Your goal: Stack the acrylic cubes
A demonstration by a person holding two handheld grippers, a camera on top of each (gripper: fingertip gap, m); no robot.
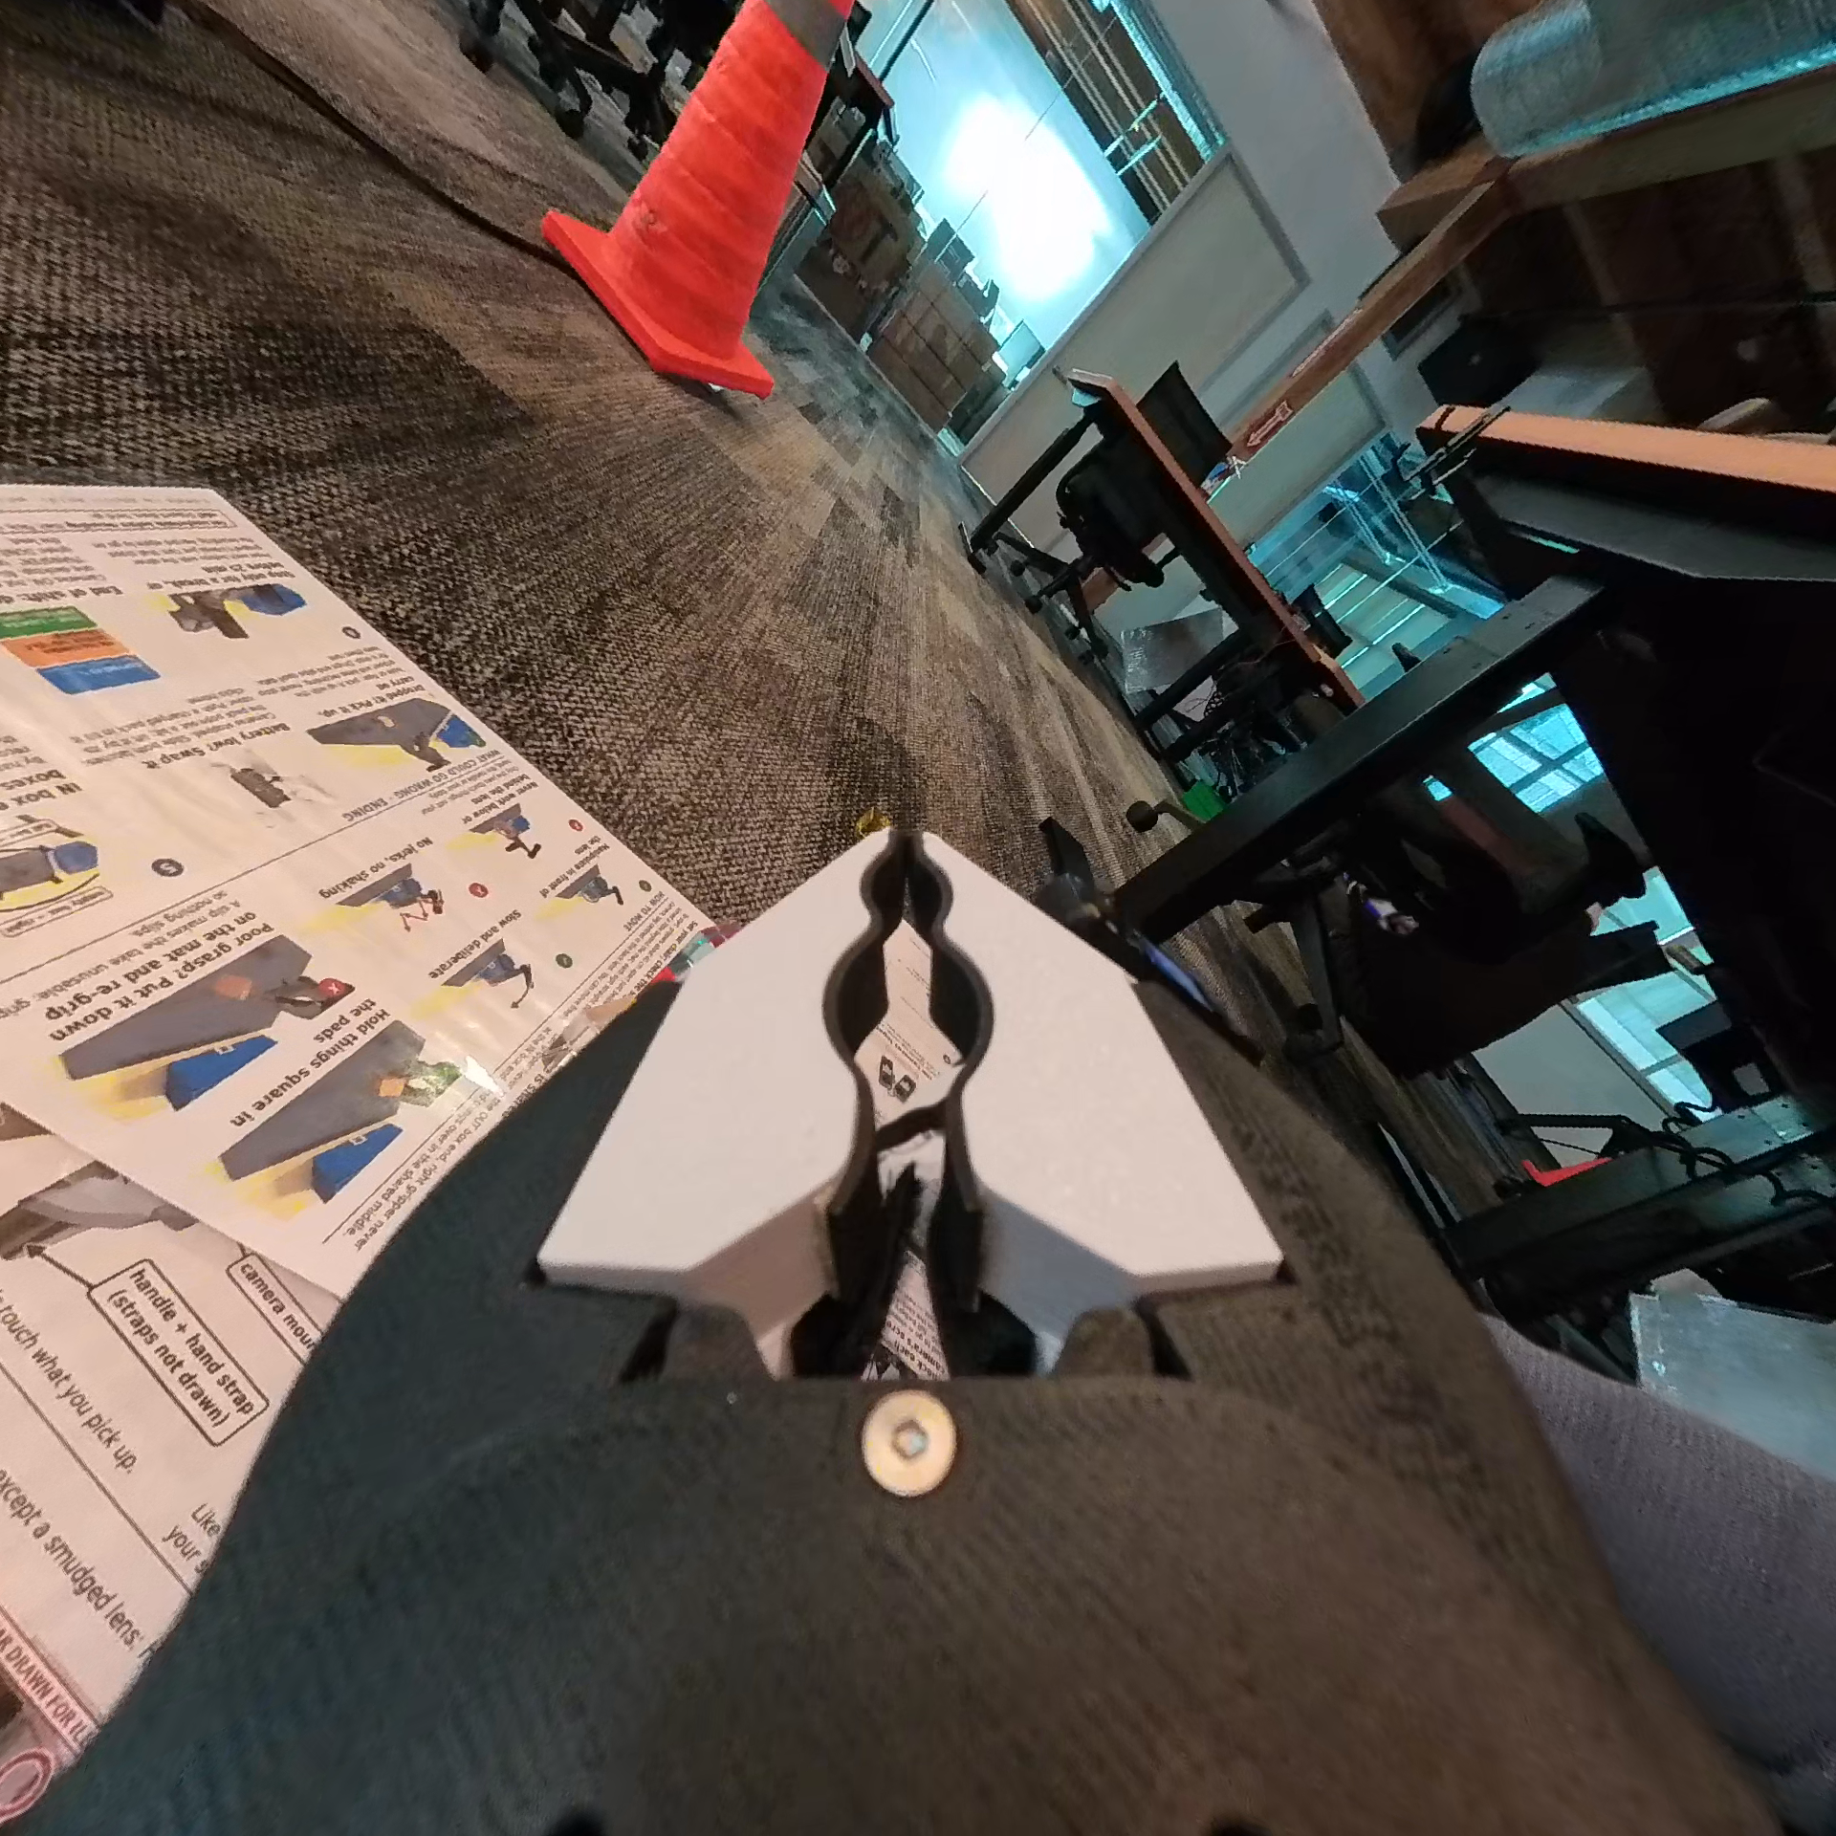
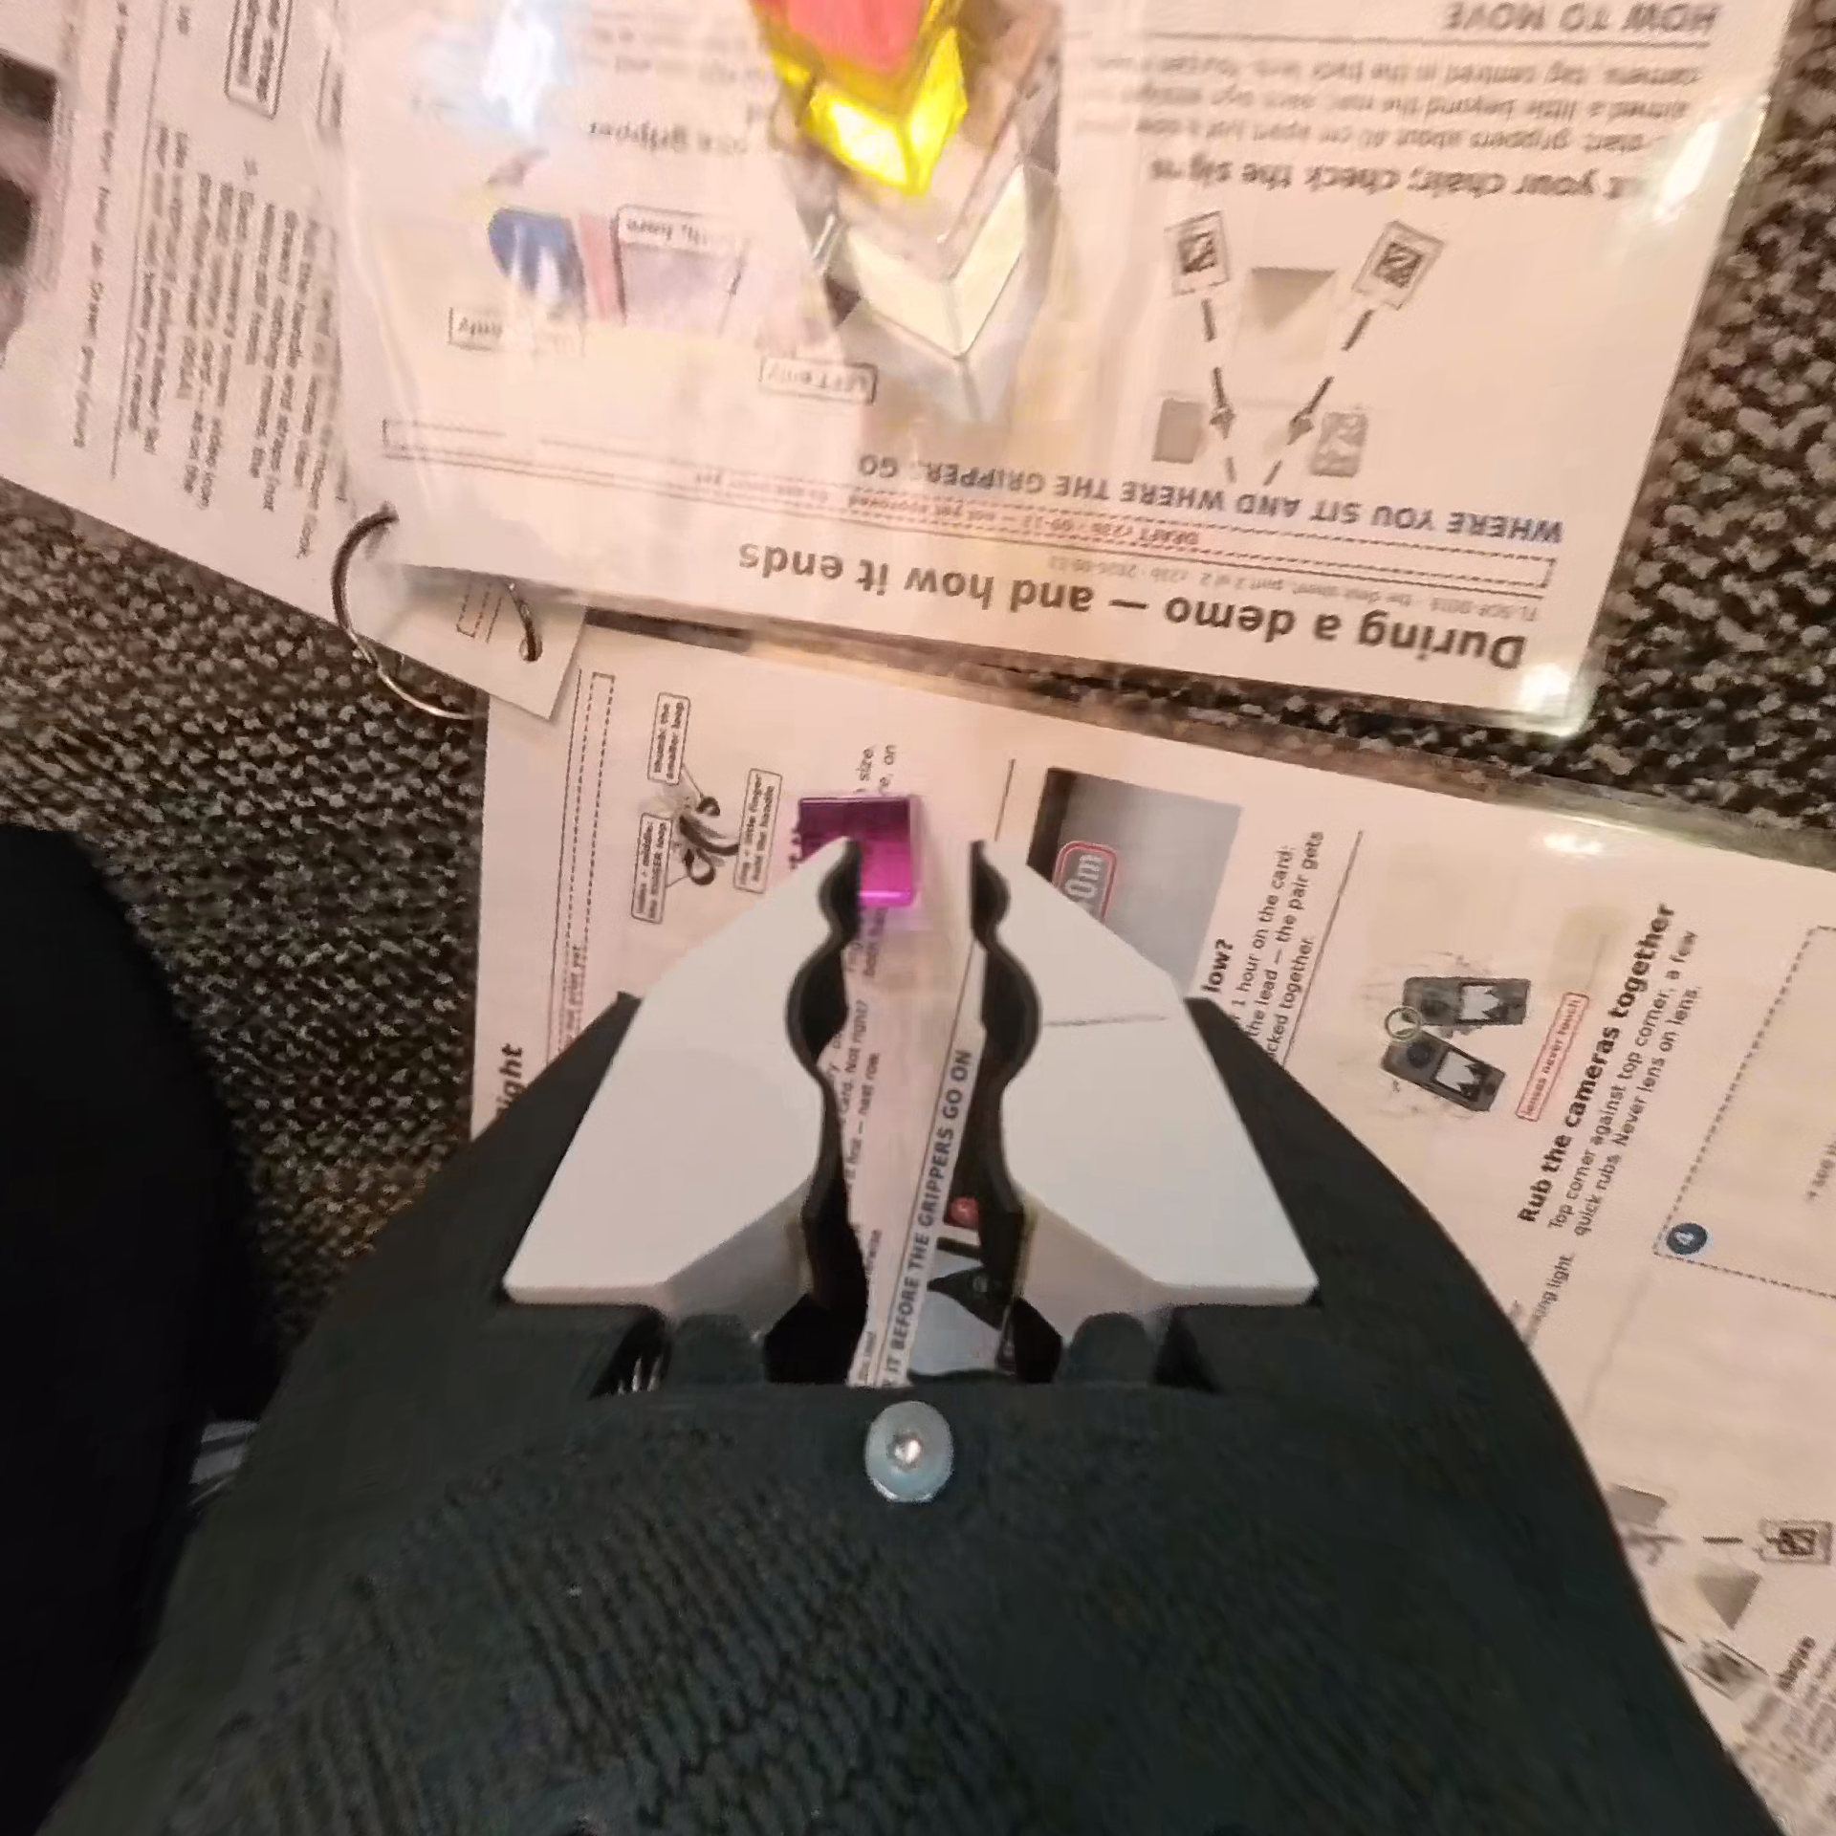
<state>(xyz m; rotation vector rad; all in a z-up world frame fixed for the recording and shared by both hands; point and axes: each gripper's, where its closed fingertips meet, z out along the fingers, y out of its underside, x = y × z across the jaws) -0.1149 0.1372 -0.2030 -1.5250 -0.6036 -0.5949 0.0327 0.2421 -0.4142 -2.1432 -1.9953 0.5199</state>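
My right gripper (image 2: pixel 912 852) hovers low over a printed laminated sheet (image 2: pixel 1391 994) with its jaws a little apart. A small magenta translucent cube (image 2: pixel 879 844) lies on the sheet at the fingertips, close against the left fingertip (image 2: pixel 830 874). A clear gap shows between the cube and the right fingertip (image 2: pixel 994 884), so the pads do not press it. My left gripper (image 1: pixel 904 846) is shut with nothing between its tips. It points low along the carpet (image 1: pixel 596 556), beside another printed sheet (image 1: pixel 248 844).
A stack of yellow, red and clear blocks (image 2: pixel 884 119) stands on the far sheet (image 2: pixel 1192 556). A metal binder ring (image 2: pixel 363 586) joins sheets at the left. A dark leg (image 2: pixel 79 1192) is at the left edge. An orange cone (image 1: pixel 715 189) and desks (image 1: pixel 1490 795) stand beyond. One gripper's finger ends stand about 30 cm off the other's.
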